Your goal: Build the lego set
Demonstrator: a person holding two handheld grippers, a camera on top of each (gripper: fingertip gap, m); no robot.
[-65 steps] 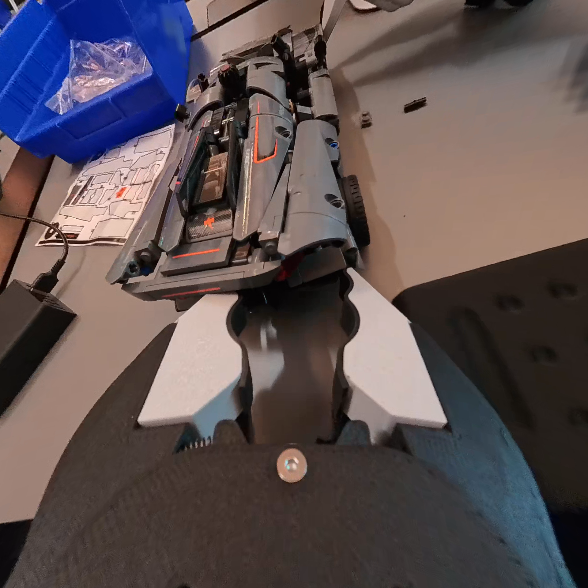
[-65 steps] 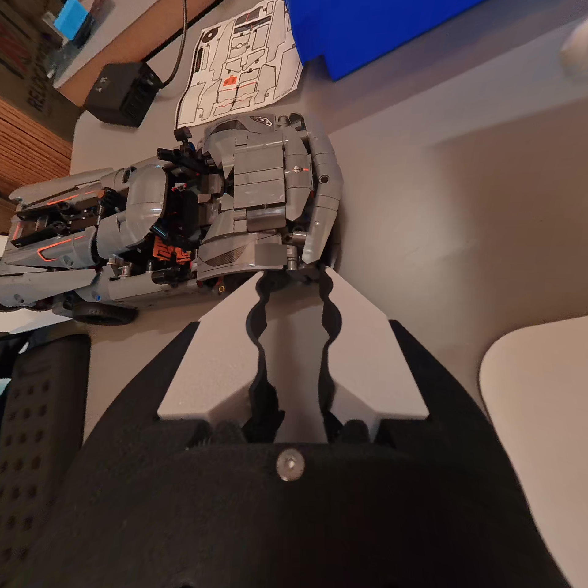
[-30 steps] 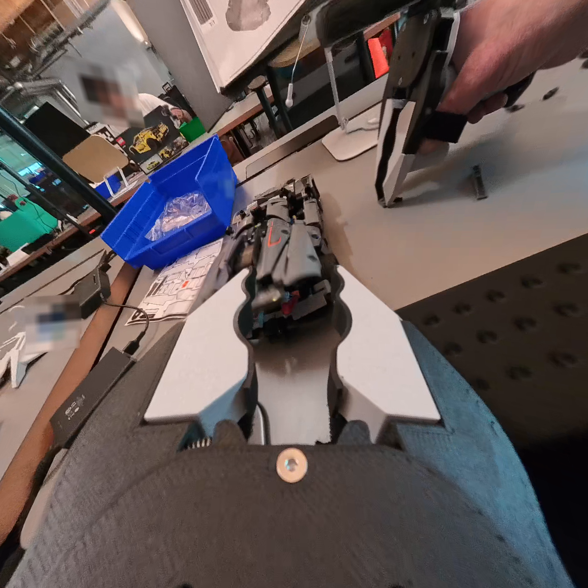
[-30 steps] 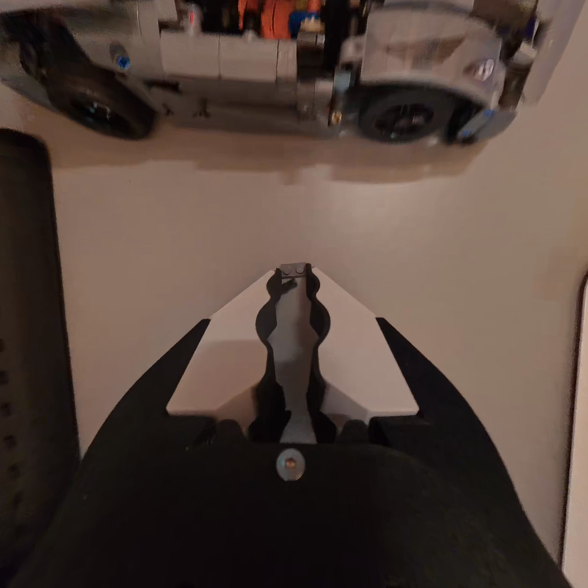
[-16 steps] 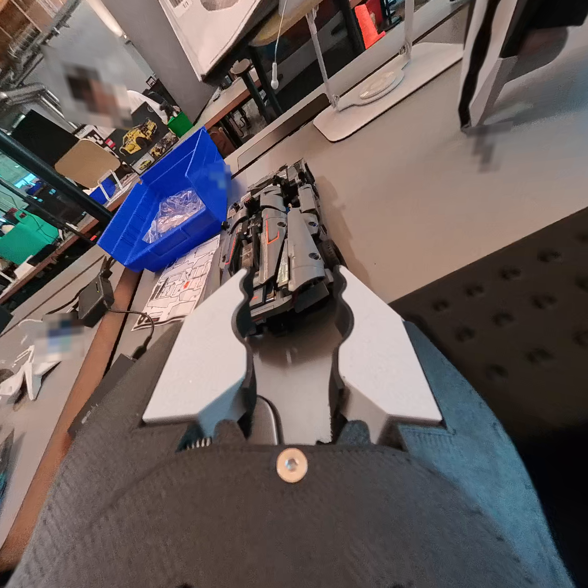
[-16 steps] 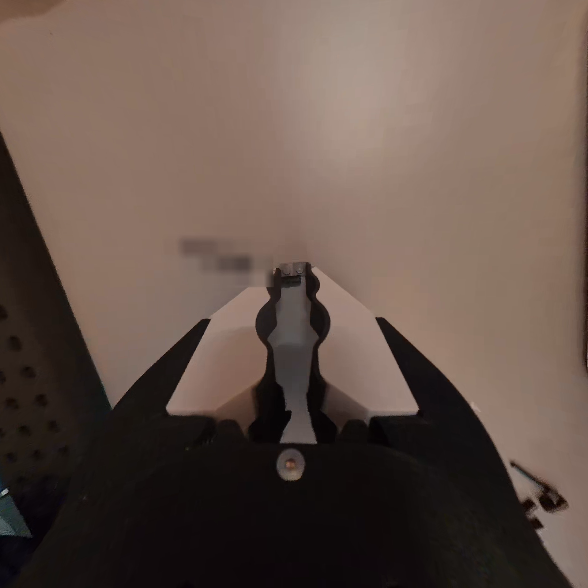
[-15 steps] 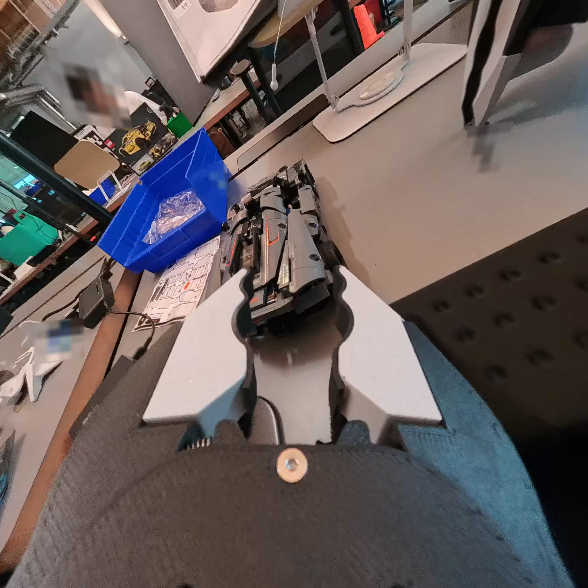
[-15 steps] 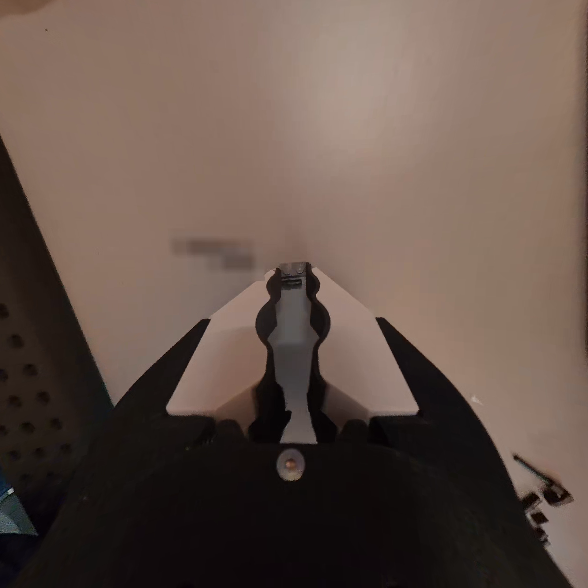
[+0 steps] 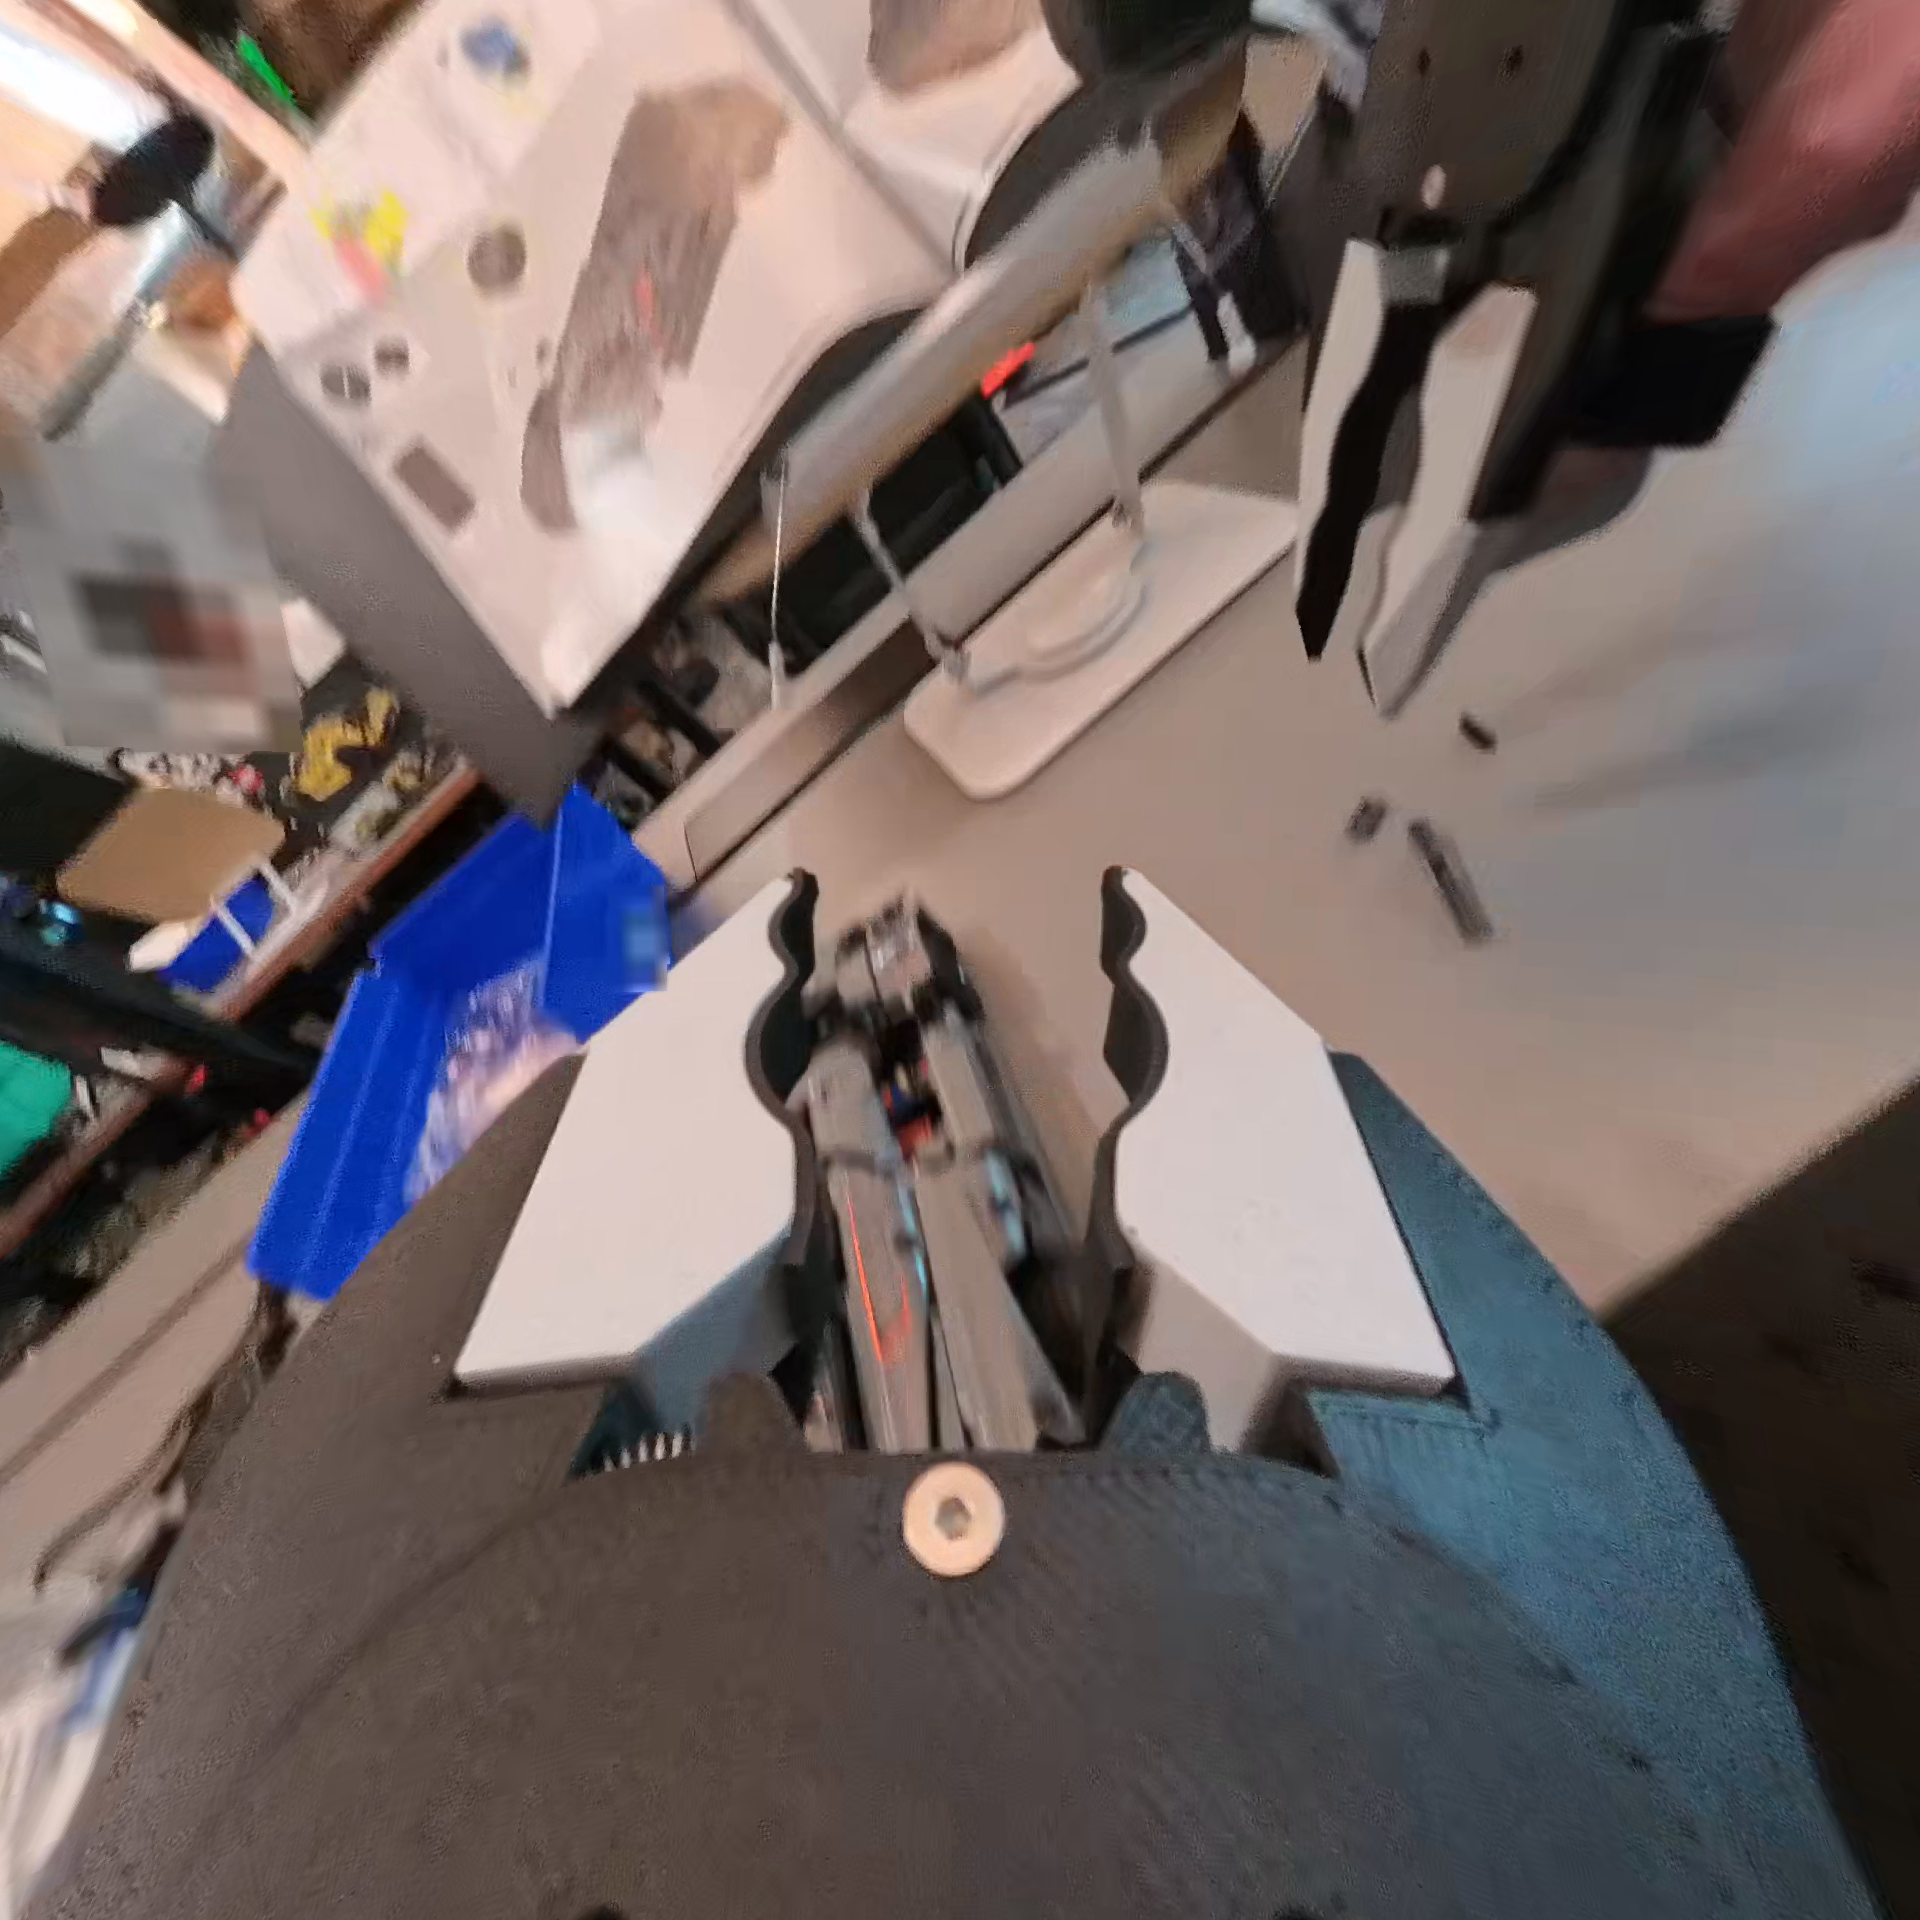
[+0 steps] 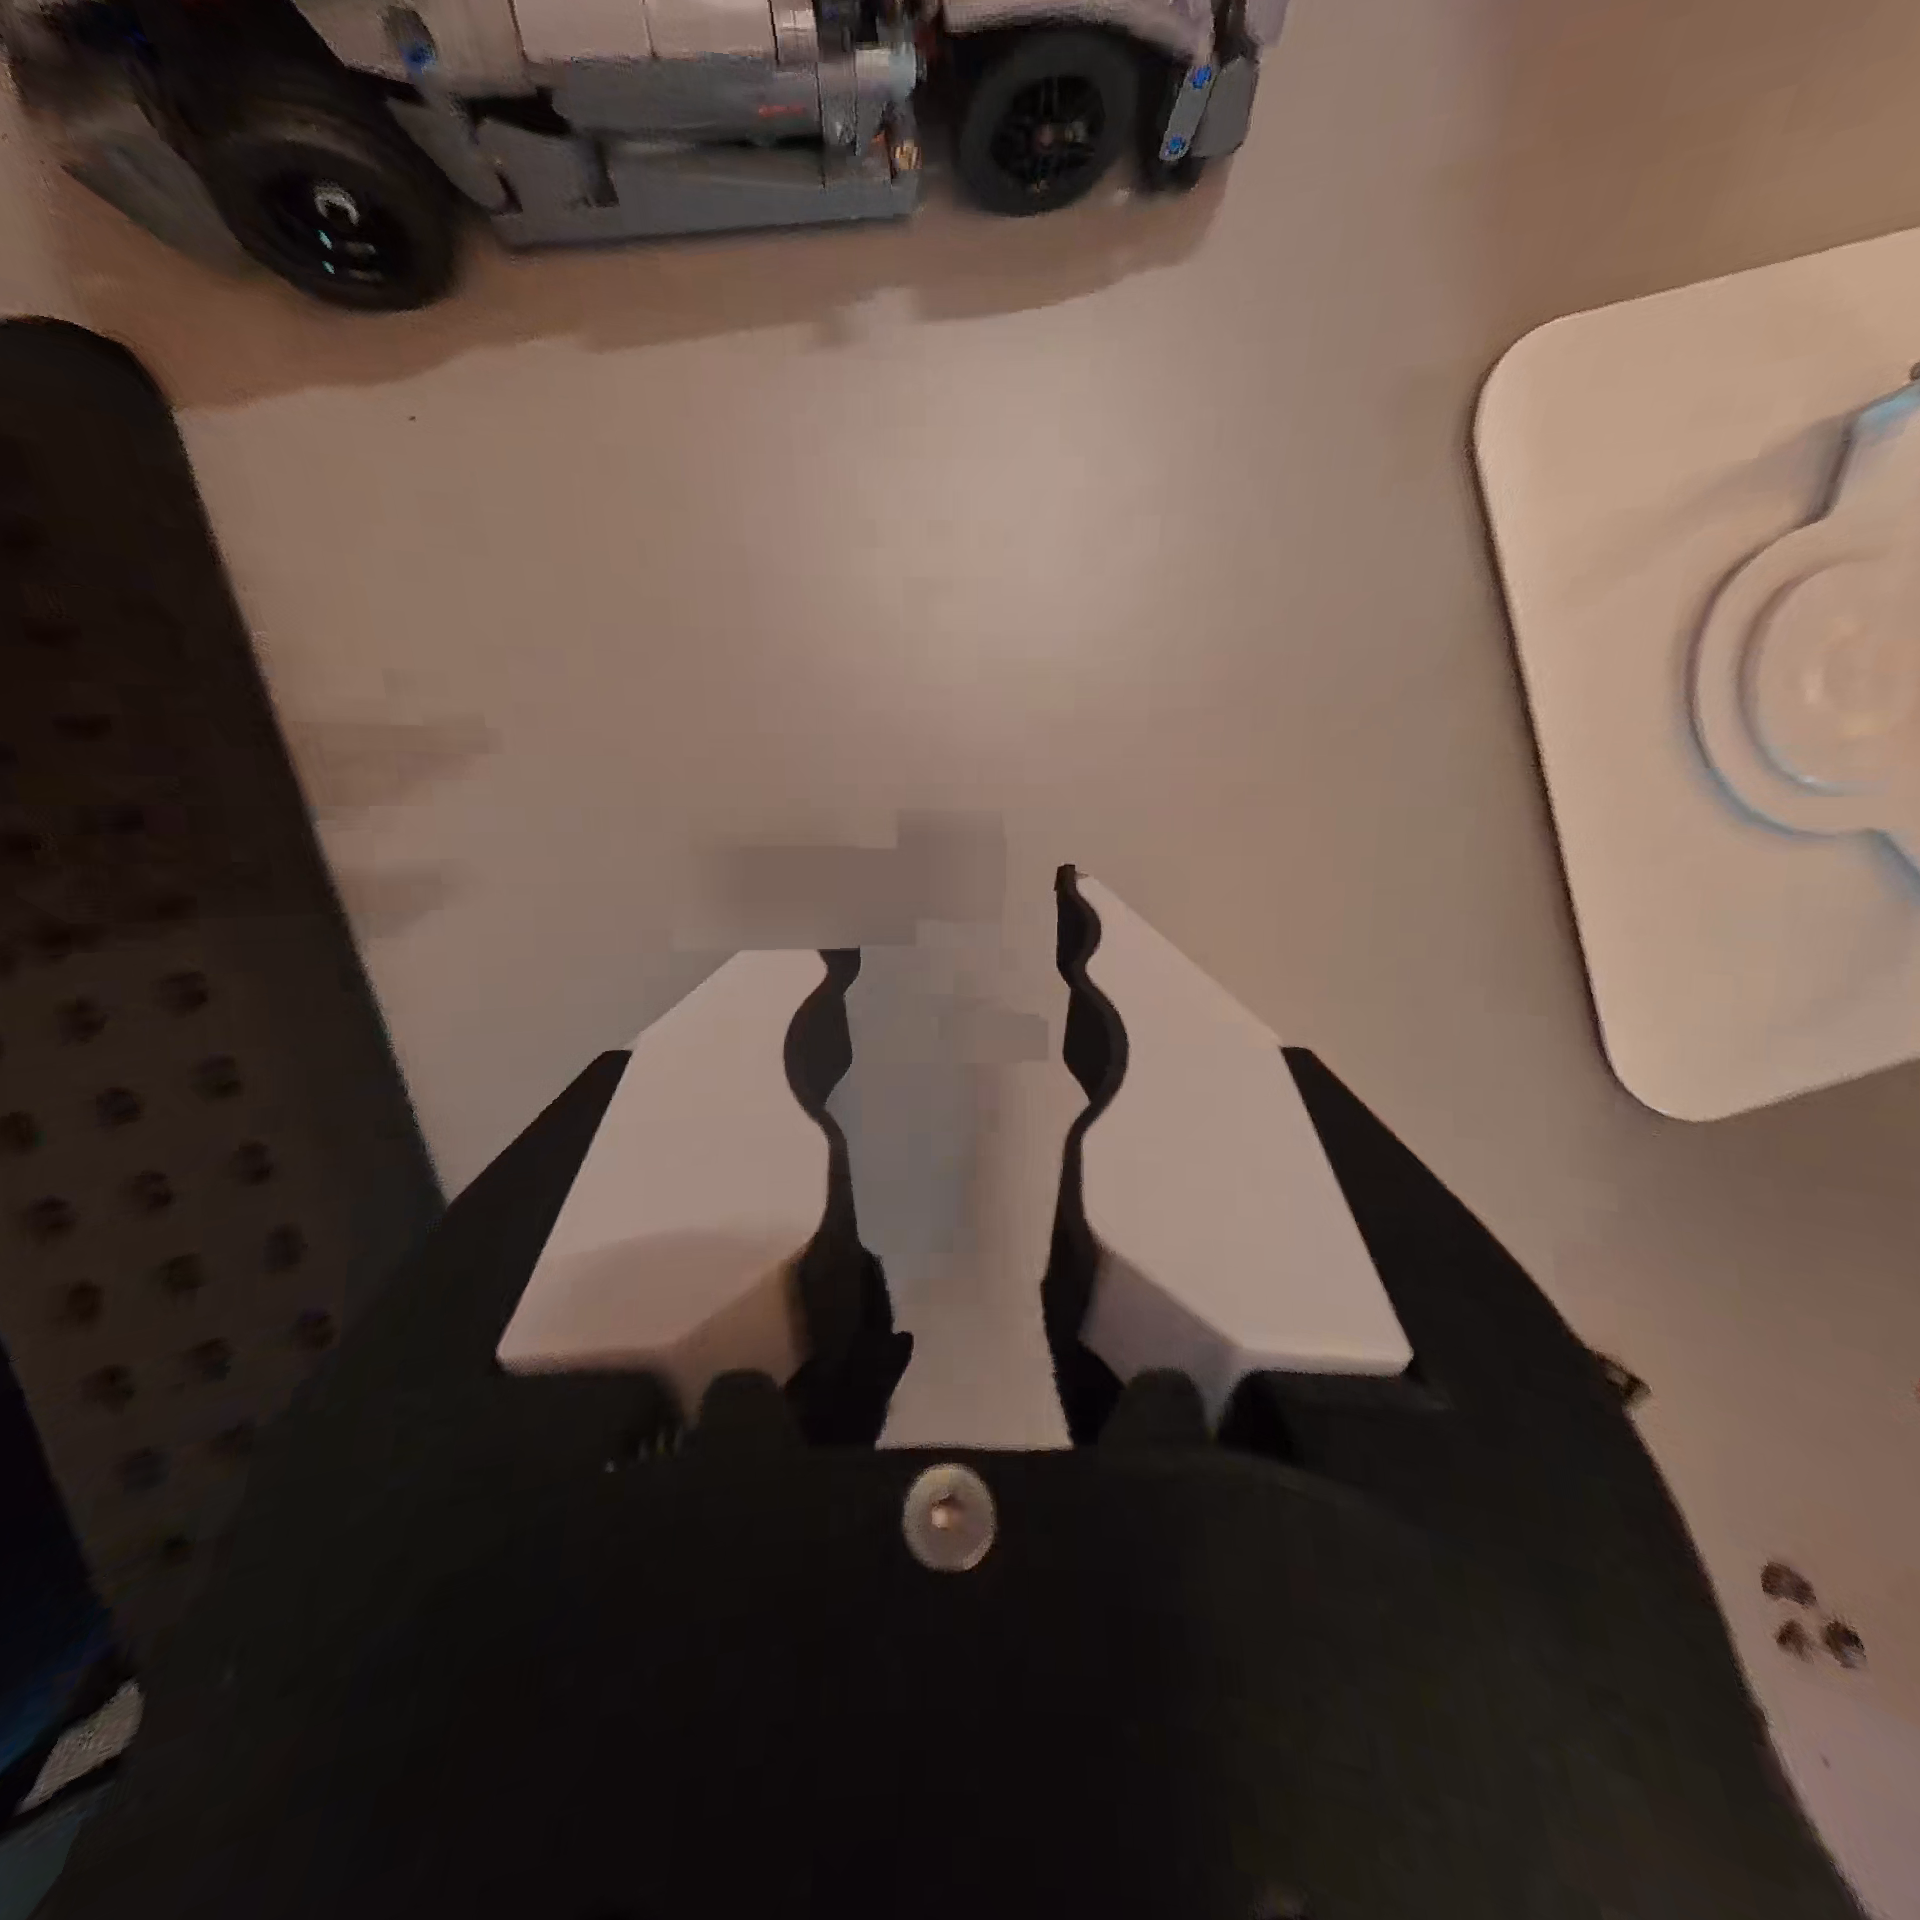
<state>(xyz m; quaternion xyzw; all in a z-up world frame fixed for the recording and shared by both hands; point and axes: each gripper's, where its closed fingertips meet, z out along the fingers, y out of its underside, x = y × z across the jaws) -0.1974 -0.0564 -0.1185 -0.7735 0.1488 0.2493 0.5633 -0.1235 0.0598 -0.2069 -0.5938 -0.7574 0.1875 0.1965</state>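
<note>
1. Here, in the left wrist view, the left tool [image 9: 954, 894] has its two pale fingers spread wide, and the grey lego car [image 9: 914, 1164] with its orange stripe lies lengthwise in the gap between them. The picture is blurred, and I cannot tell whether the fingers touch the car's sides.
2. Left of this tool sits a blue bin [image 9: 436, 1049] with a crinkled clear bag inside it.
3. Ahead and to the right, the right tool [image 9: 1351, 665] hangs above the tabletop [image 9: 1195, 935], fingers pointing down with a gap between them and nothing in it.
4. Just below that far tool, a few small dark lego pieces [image 9: 1439, 873] lie scattered on the tabletop, well apart from the car.
5. Ahead, beyond the car, stands a white flat stand base [image 9: 1081, 644] carrying thin metal rods.
6. To the near right of the left tool lies a dark perforated mat [image 9: 1787, 1403].
7. Next, in the right wrist view, the right tool [image 10: 956, 914] looks straight down at the tabletop [image 10: 935, 540], its jaws moderately parted and empty.
8. Far ahead of its fingertips the lego car [image 10: 665, 125] stands side-on at the top edge, two black wheels on the tabletop, well apart from the tool.
9. To the right lies the white stand base [image 10: 1662, 675]; to the left, the dark perforated mat [image 10: 135, 883].
10. Near the lower right, behind the fingers, a few tiny dark pieces [image 10: 1808, 1621] rest on the tabletop.
</note>
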